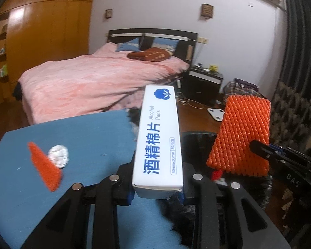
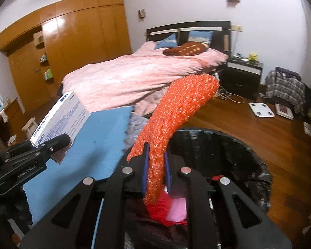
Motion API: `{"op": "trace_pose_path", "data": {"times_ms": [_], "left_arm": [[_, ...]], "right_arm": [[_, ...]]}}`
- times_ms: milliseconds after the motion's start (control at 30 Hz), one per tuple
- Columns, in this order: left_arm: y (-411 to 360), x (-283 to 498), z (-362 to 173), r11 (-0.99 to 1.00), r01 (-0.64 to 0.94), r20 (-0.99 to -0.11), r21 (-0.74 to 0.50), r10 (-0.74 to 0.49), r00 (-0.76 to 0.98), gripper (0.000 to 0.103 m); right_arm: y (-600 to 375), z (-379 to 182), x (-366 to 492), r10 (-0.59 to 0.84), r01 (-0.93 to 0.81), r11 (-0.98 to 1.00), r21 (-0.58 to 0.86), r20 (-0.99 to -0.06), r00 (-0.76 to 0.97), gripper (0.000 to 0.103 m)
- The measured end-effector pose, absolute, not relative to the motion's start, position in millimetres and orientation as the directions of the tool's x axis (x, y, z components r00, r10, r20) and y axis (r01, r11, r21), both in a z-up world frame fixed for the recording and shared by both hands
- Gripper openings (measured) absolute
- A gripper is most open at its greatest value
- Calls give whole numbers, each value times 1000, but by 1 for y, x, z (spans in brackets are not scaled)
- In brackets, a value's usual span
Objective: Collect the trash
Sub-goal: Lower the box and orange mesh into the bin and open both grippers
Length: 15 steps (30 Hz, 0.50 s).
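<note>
My left gripper (image 1: 157, 191) is shut on a white alcohol pads box (image 1: 158, 139) with blue print, held over the blue table's right edge; the box also shows in the right wrist view (image 2: 60, 118). My right gripper (image 2: 156, 172) is shut on an orange foam net sleeve (image 2: 176, 120), held above the black-lined trash bin (image 2: 238, 145). The sleeve also shows in the left wrist view (image 1: 241, 134). Red and pink trash (image 2: 172, 209) lies inside the bin. A second orange net piece (image 1: 44, 166) and a crumpled white wad (image 1: 59, 155) lie on the blue table (image 1: 83, 134).
A bed with a pink cover (image 2: 134, 76) stands behind the table. A black nightstand (image 2: 242, 74), a white scale (image 2: 261, 109) and a plaid bag (image 2: 284, 87) are on the wood floor to the right. A wooden wardrobe (image 2: 72, 41) lines the left wall.
</note>
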<state>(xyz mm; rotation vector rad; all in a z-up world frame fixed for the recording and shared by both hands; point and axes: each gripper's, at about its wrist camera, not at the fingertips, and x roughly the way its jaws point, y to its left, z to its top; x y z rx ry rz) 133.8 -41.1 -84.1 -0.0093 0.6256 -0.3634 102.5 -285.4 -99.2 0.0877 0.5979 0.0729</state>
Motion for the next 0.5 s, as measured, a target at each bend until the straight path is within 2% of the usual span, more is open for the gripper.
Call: {"op": "trace_pose_path", "data": {"times_ms": [500], "left_arm": [[-130,146,-92,868,477,-568,-139,-464,680,31]], "right_arm": [[-341,-122,87,-7,73,993,89,-589,808,13]]}}
